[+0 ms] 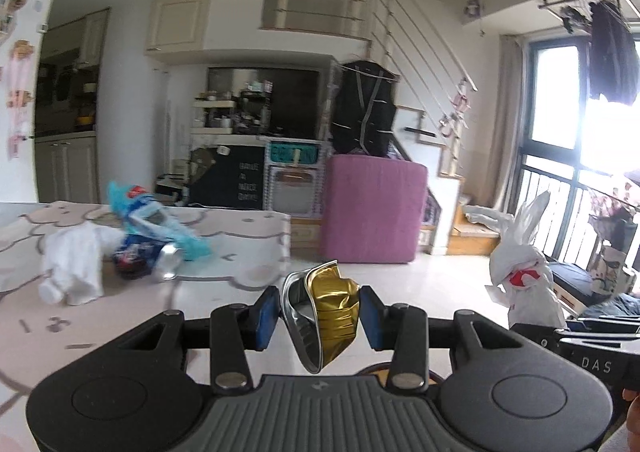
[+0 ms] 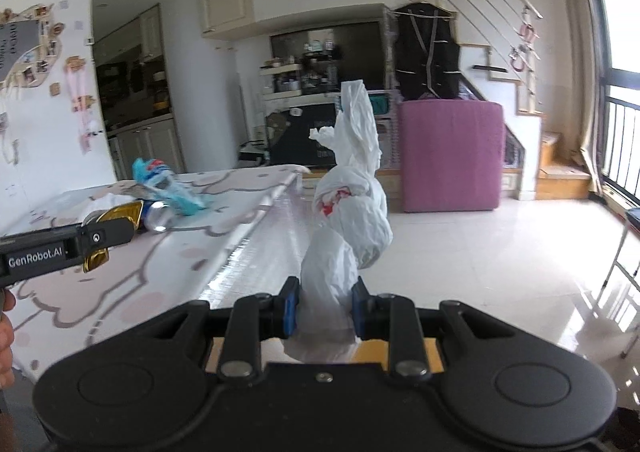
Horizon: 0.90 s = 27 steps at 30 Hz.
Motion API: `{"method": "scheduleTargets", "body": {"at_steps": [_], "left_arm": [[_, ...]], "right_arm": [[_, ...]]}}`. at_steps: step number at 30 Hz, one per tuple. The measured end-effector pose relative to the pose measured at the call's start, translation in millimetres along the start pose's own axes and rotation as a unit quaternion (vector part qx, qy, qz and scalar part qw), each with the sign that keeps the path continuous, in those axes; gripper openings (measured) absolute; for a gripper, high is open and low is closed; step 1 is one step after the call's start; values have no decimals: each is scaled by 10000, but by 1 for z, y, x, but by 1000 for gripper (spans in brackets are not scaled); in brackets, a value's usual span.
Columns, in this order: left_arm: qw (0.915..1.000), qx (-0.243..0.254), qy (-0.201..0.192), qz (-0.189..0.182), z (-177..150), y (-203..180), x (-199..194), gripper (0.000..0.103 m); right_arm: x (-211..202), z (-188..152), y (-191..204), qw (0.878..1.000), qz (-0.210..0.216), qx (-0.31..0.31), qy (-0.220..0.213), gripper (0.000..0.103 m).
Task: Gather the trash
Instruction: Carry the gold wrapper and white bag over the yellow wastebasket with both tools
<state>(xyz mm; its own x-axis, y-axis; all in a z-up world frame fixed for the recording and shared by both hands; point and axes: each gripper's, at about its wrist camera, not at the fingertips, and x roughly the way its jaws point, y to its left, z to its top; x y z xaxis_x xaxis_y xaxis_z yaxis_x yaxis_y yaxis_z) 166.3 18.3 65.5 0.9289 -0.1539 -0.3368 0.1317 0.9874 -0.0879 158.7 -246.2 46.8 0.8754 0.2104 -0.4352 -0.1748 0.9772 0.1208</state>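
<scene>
Blue pads of the left tool (image 1: 319,318) pinch a crushed gold can (image 1: 326,316) from both sides, its silver rim turned toward the left pad and the can raised clear of the desk (image 1: 224,292). Off to the right, the right tool (image 2: 325,310) has its pads closed on the lower part of a knotted white plastic bag (image 2: 352,207) — the bag stands up above the pads, with a patch of red showing through near the knot, out past the desk's edge and over the tiled floor (image 2: 500,252). Farther back on the desk, which wears a pink cartoon-print cover, lie more scraps: a crumpled white tissue (image 1: 76,264), a blue and white wrapper (image 1: 156,223) and a silver can (image 1: 170,262) on its side beside it.
</scene>
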Motion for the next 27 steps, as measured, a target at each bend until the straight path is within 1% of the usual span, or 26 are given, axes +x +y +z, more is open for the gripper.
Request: {"method": "scheduleTargets", "body": {"at_steps": [4,7,11,14,17,24,27], "left_arm": [[9996,97,146,-240,1,-19,25,44],[9984,236,299,-422,0,-35,46,44],[9953,314,598,-701,1,-52,84,44],[9927,331,801,-840,3,-60,115,44],[9876,144,1174,-1034,6,-64,147,44],[9789,158,1749,-1045,4,-64,223,44],[9726,186,2094,-994,-9,-61,256,44]], "right_arm": [[6,-4,-21,9998,-180,103,69,27],[13,-8,-38,9995,-219,206,115,27],[26,-11,-60,9985,-374,310,251,27],[39,-12,-76,9972,-472,469,338,27],[55,-12,-88,9956,-514,656,435,27],[117,-16,-106,9884,-548,1116,870,28],[150,-24,-112,9819,-523,1381,1185,28]]}}
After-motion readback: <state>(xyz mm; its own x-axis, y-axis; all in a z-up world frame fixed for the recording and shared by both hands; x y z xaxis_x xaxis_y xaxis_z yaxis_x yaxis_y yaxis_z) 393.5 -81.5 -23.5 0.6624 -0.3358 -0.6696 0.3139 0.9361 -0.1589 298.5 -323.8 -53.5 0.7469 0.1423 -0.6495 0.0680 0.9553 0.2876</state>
